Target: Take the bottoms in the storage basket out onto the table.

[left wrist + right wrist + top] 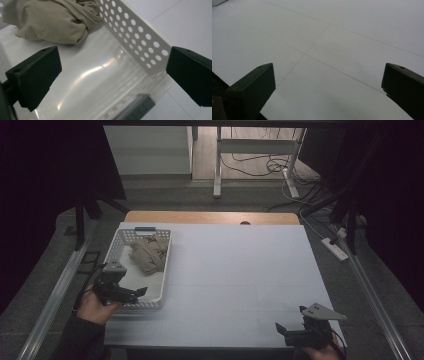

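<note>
Nearest us, our right gripper (290, 330) hovers low over the bare near right corner of the white table (240, 270), jaws wide apart and holding nothing, well apart from the work. Our left gripper (134, 293), jaws likewise spread and empty, sits over the near end of the white perforated basket (166, 265), pointing across it. The crumpled beige garment (148, 252) lies beyond it in the basket's far half, so the left hand is much nearer and would reach forward.
</note>
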A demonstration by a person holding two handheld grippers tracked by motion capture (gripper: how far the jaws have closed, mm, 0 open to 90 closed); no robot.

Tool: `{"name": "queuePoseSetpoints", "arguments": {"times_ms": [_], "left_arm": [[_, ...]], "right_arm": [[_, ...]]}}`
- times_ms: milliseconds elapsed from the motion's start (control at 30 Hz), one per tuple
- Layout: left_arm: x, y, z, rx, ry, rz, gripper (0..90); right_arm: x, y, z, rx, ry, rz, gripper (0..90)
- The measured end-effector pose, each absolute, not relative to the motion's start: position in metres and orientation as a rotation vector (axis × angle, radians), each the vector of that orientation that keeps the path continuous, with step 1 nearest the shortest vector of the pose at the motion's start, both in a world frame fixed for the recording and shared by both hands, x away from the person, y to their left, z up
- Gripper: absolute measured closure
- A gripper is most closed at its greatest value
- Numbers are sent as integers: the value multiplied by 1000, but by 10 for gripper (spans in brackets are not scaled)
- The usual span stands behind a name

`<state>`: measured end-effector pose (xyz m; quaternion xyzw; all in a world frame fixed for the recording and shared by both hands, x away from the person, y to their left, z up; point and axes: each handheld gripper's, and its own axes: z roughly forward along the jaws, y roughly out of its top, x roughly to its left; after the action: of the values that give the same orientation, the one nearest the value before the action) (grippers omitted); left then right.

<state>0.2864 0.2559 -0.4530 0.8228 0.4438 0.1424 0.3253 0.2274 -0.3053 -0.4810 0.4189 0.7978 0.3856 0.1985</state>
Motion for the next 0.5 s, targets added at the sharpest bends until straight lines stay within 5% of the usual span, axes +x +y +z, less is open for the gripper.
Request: {"name": "queuePoseSetpoints", "arguments": {"times_ms": [500], "left_arm": [[320,257,-452,2187,1182,336,0]], "right_arm": [[228,-306,-481,1173,2234,1082,4]]}}
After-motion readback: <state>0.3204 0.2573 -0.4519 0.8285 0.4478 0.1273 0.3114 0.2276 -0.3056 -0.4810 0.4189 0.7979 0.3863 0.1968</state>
